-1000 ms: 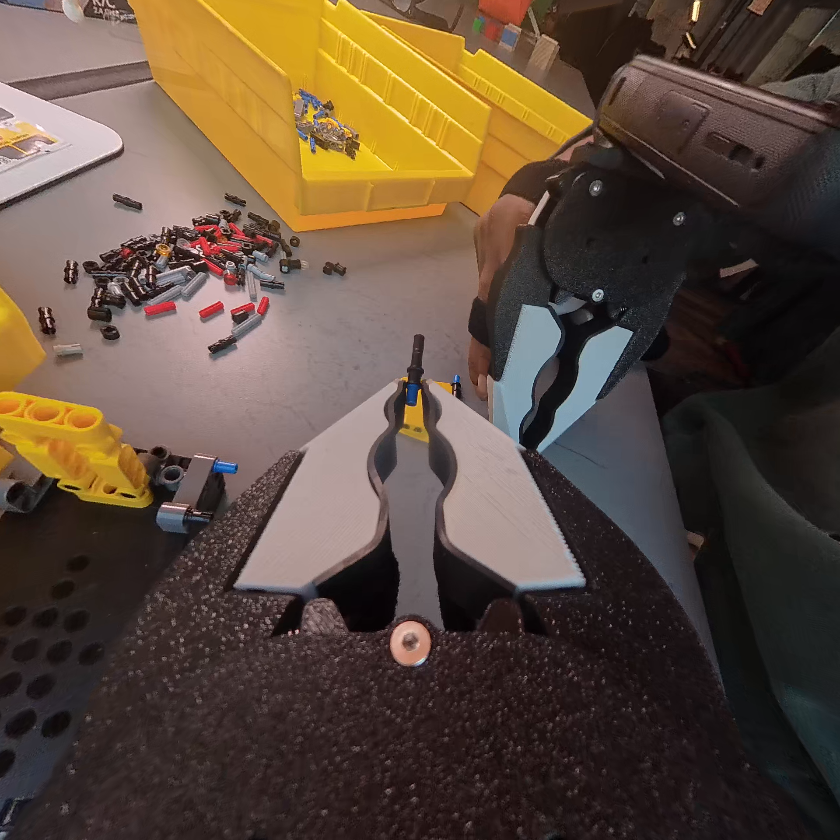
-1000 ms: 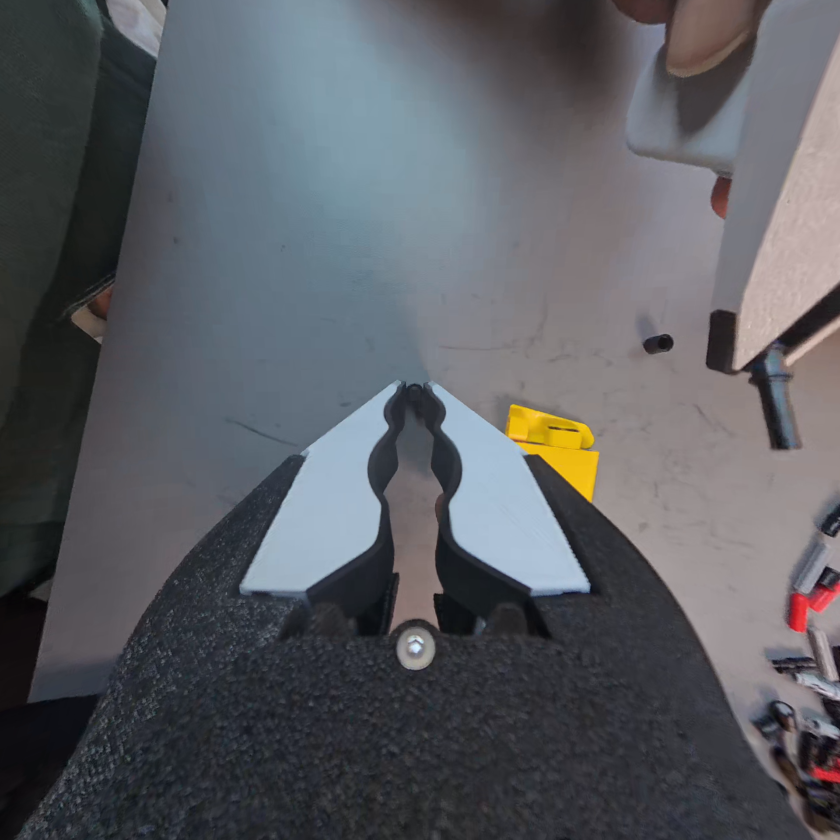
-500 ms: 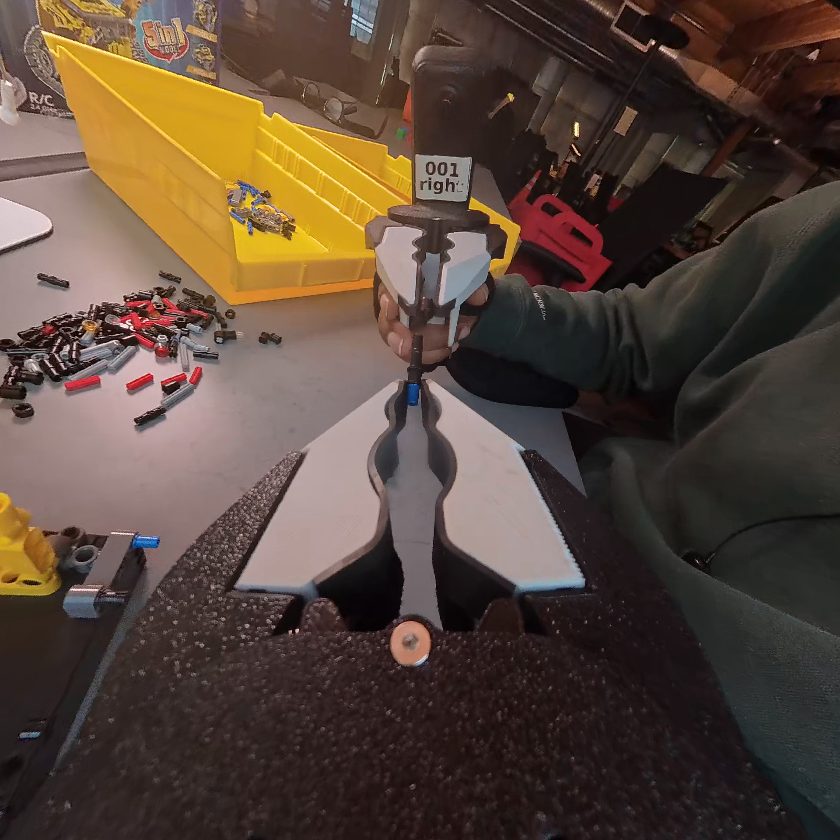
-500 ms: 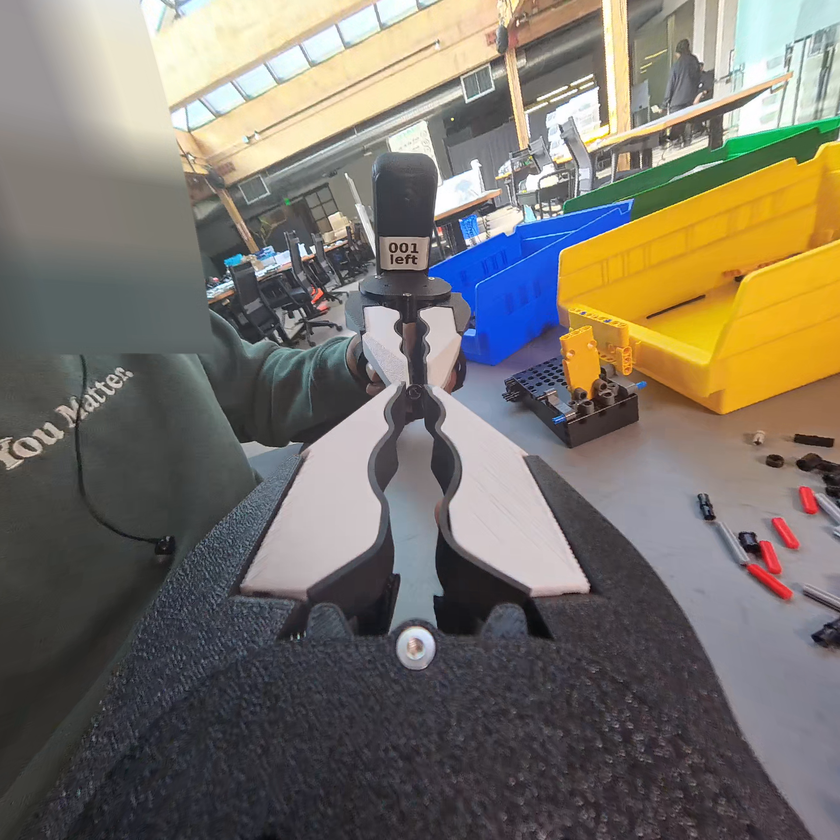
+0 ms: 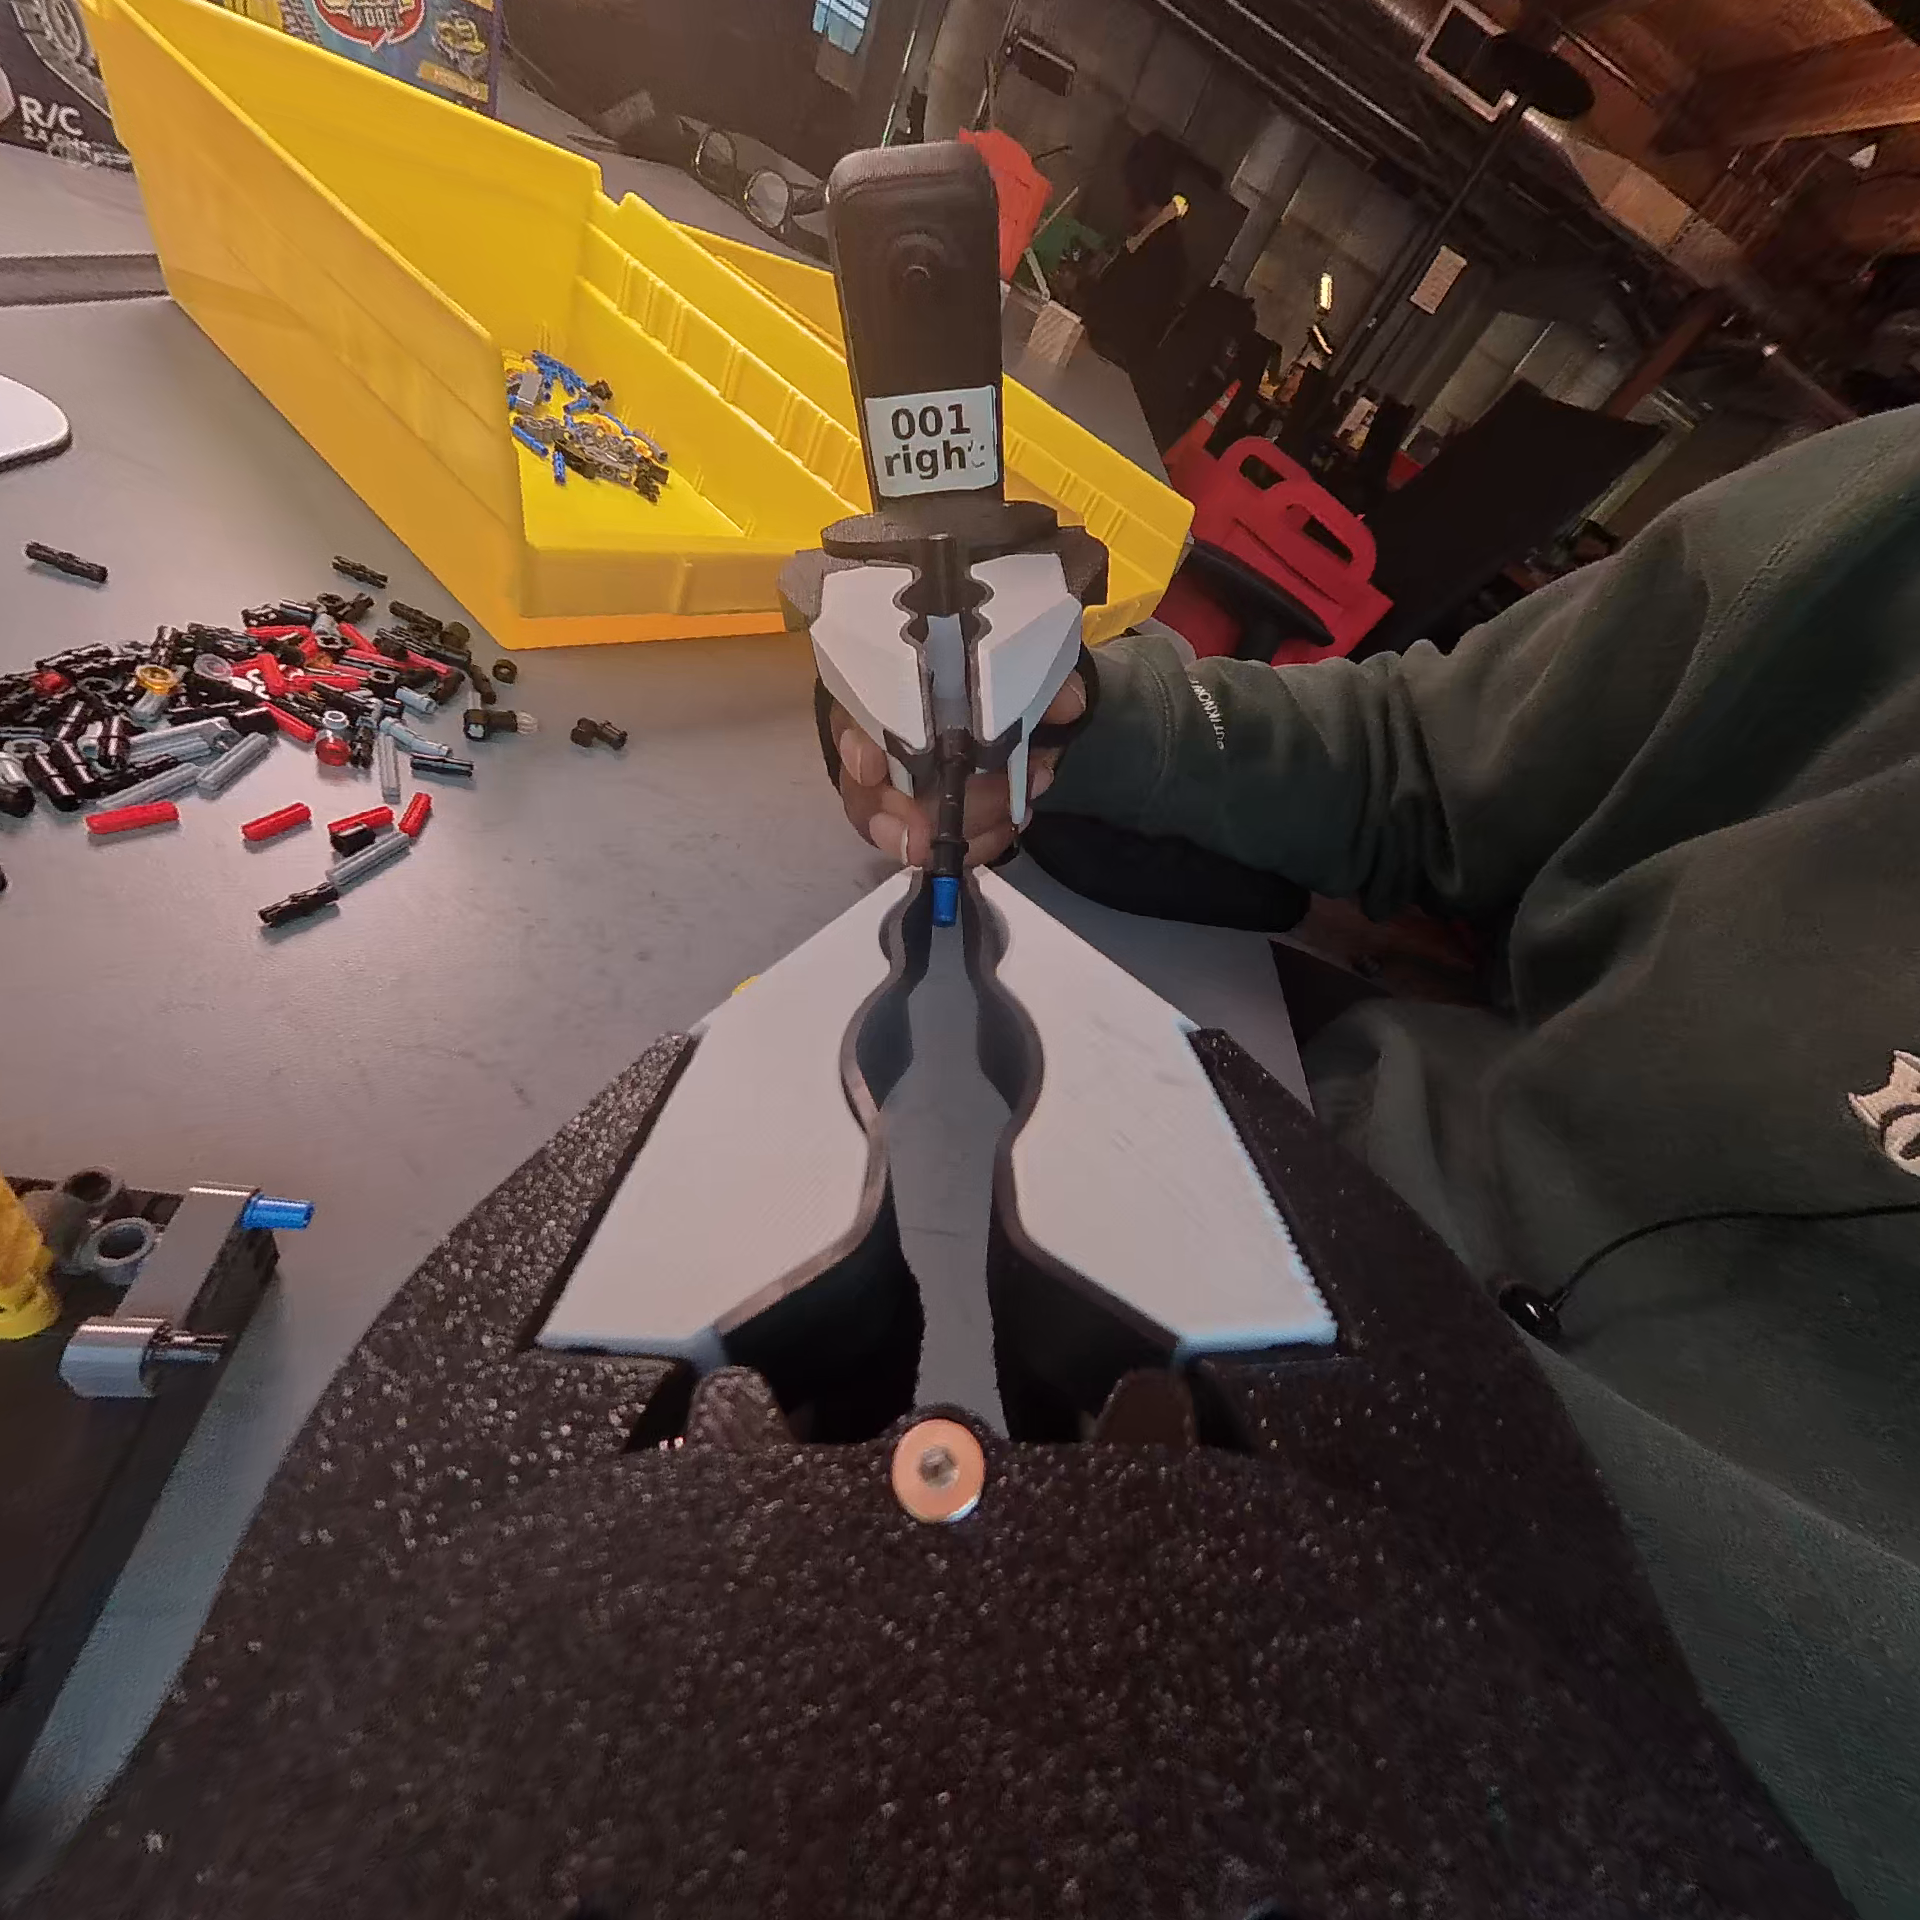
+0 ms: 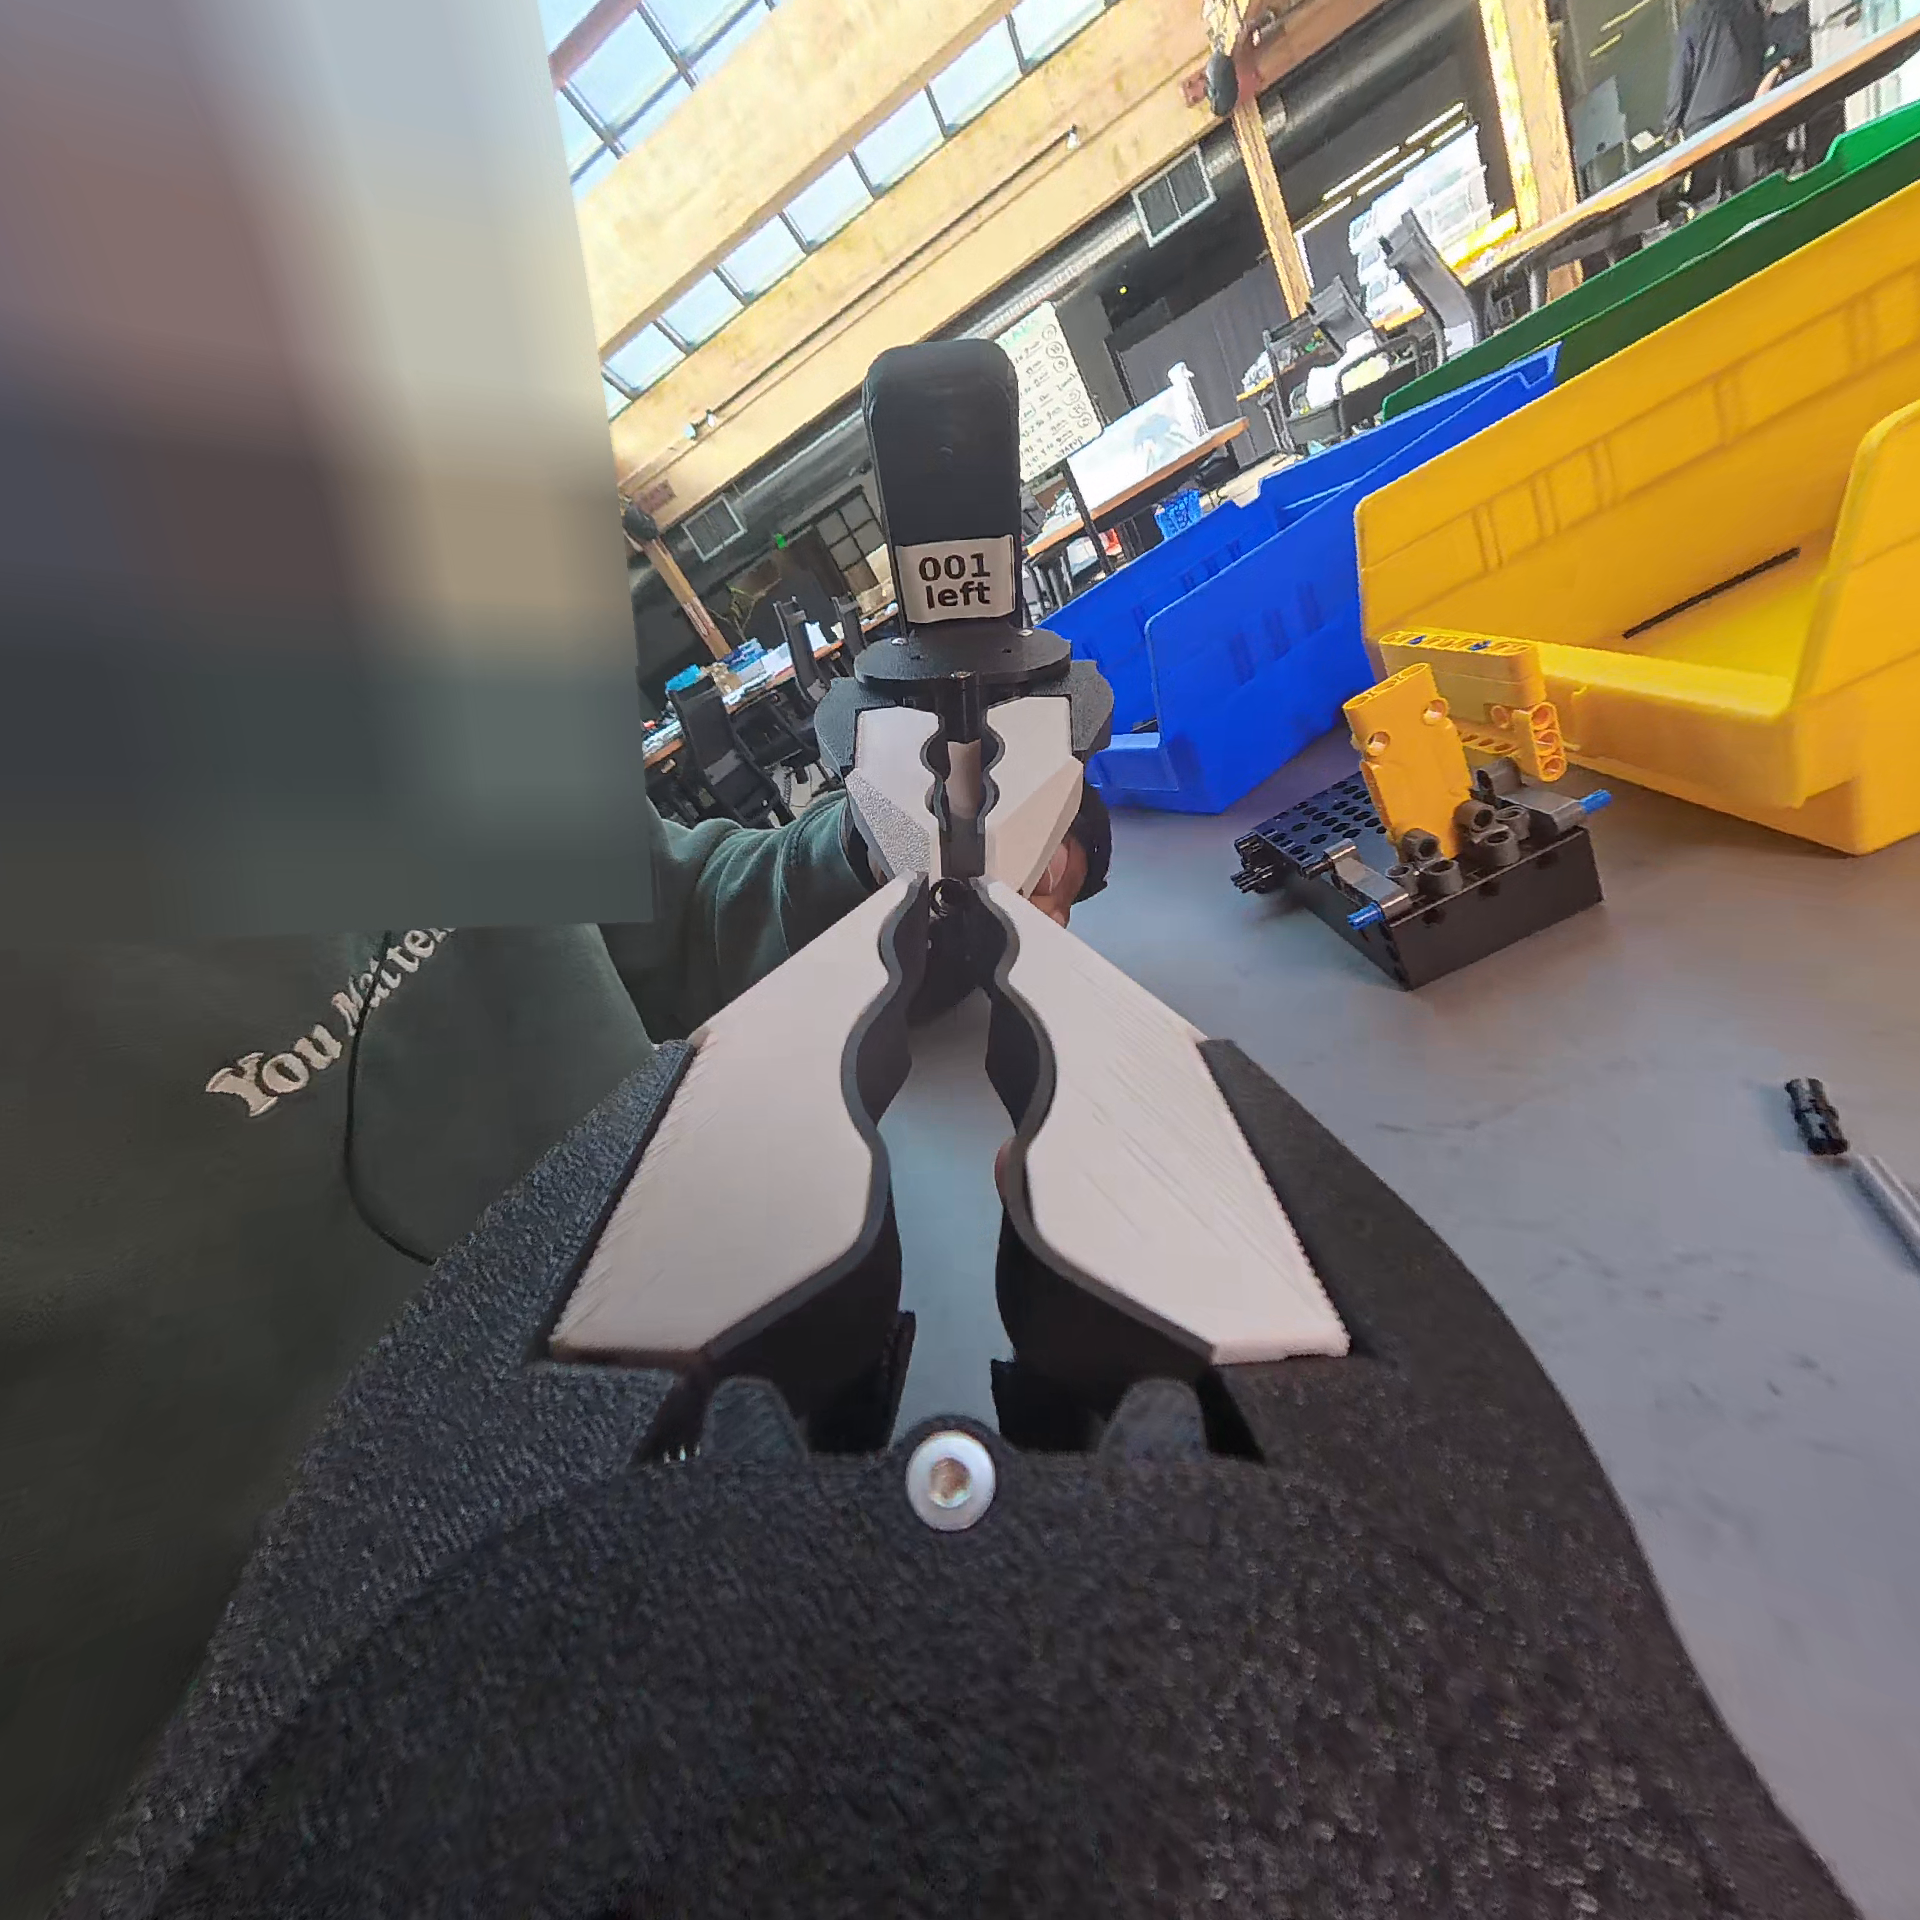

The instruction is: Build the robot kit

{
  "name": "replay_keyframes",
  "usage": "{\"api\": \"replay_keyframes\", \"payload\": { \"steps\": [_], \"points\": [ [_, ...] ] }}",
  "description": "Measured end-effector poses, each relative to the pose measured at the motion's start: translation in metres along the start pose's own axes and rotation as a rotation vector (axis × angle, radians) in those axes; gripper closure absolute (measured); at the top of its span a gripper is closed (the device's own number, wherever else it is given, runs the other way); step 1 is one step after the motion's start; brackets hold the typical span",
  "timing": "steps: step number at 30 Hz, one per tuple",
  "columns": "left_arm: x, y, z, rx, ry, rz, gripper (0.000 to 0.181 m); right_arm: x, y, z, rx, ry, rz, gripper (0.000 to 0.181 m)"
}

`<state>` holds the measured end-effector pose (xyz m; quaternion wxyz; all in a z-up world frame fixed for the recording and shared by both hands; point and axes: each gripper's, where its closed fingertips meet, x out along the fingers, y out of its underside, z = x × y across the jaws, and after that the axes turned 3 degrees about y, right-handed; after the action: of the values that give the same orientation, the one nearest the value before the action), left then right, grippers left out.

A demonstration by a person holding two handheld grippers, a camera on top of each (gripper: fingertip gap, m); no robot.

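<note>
- The left hand-held gripper [image 5: 940,883] is pressed together at its tips on a small blue pin [image 5: 942,902]. A thin black pin [image 5: 948,831] runs on from the blue one in line with it.
- The right hand-held gripper [image 5: 951,774] faces it tip to tip, pinching the far part of that black pin. Both are raised above the grey surface [image 5: 520,987].
- Judgement: each hold is at the very fingertips, so the two tools need to stay on one axis. Any twist or sideways drift looks likely to lever the little pieces out of the pinch.
- Only the left wrist view shows the blue pin, the loose heap of black, red and grey parts [image 5: 208,707], and a yellow bin [image 5: 364,312] with a few pieces in it.
- The right wrist view shows only a dark stub [image 6: 951,896] between its own tips, and no blue.
- That view alone shows the black perforated base [image 6: 1475,914] carrying a yellow block [image 6: 1413,758], well apart from the grippers, with a blue bin [image 6: 1247,665] behind it.
</note>
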<state>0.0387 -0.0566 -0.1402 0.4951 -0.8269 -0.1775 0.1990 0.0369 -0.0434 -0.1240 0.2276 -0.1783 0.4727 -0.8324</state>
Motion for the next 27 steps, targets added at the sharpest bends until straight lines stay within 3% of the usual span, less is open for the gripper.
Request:
{"api": "replay_keyframes", "payload": {
  "steps": [17,27],
  "points": [
    [0.005,0.015,0.000,-0.064,0.019,0.069,0.178,-0.003,0.018,-0.002,-0.076,0.043,0.126,0.175],
    [0.016,0.041,-0.003,0.012,0.003,0.219,0.179,-0.011,0.046,-0.001,-0.184,0.055,0.339,0.175]
  ]
}}
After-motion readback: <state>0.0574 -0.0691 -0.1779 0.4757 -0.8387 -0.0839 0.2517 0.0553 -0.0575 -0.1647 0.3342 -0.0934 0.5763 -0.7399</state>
